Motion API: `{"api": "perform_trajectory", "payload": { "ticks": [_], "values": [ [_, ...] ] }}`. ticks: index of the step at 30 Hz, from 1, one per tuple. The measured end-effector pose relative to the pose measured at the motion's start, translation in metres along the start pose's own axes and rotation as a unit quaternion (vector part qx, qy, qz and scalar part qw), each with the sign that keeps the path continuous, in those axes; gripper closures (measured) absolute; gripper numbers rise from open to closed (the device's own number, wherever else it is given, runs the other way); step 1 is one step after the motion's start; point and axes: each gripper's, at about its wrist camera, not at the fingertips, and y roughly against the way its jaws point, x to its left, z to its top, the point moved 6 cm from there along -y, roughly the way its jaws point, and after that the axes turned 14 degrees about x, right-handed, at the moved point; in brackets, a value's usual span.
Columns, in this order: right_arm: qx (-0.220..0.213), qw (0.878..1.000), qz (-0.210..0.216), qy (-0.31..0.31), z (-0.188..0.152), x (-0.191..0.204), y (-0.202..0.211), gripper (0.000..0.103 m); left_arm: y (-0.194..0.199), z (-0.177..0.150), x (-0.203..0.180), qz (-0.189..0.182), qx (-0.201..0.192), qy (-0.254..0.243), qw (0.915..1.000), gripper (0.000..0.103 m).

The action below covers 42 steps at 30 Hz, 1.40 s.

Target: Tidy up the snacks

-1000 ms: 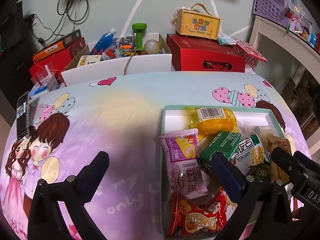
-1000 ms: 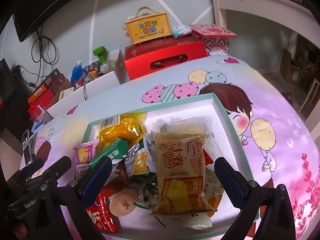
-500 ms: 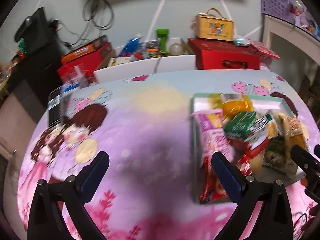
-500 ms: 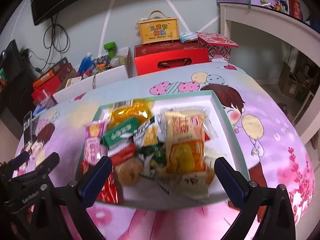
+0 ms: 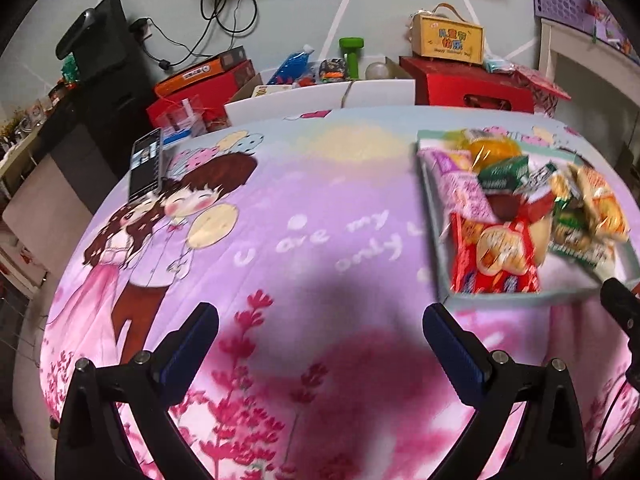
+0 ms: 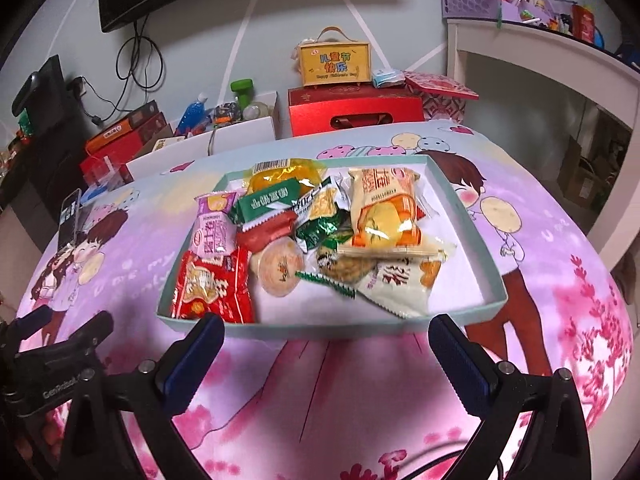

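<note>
Toward the right edge of the cartoon-print cloth [image 6: 560, 240] a shallow pale-green tray [image 6: 460, 322] is sitting, and the snack packets are lying heaped inside it. In the left wrist view the heap is smearing with blur and the tray's right end is running out of frame, so no labels can be read there. My right gripper [image 6: 326, 356] is hanging just short of the tray's near rim, jaws spread wide and gripping nothing; the rim is lying between the two blue pads [image 6: 188, 364]. The red packet [image 6: 212, 284] is occupying the tray's near left corner, closest to my left pad, with the round jelly cup [image 6: 280, 270] just beside it and the tall orange packet [image 6: 384, 208] lying toward the far right. My left gripper [image 5: 320, 344] is hovering over bare cloth left of the tray, equally wide apart and empty. A phone [image 5: 145, 165] is lying at the cloth's far left edge.
</note>
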Motion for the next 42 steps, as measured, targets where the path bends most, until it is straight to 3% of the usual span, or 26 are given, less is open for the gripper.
{"api": "perform_trajectory", "payload": {
  "ticks": [5,8,22,42],
  "values": [
    [-0.003,1.0,-0.018,0.014,-0.011,0.006,-0.007,0.0,-0.011,-0.015,0.008,0.029,0.007,0.003,0.9995,0.001],
    [-0.026,0.999,-0.019,0.016,-0.011,0.006,0.002,0.0,-0.015,-0.021,0.011,0.033,0.011,0.006,0.9994,0.001],
    [-0.015,0.999,-0.032,0.041,-0.012,0.019,-0.005,0.0,-0.005,-0.021,0.011,0.041,-0.026,0.008,0.9988,0.001],
    [-0.002,0.998,-0.035,0.044,-0.013,0.019,-0.01,0.0,0.002,-0.024,0.01,0.018,-0.04,0.016,0.9989,0.001]
  ]
}}
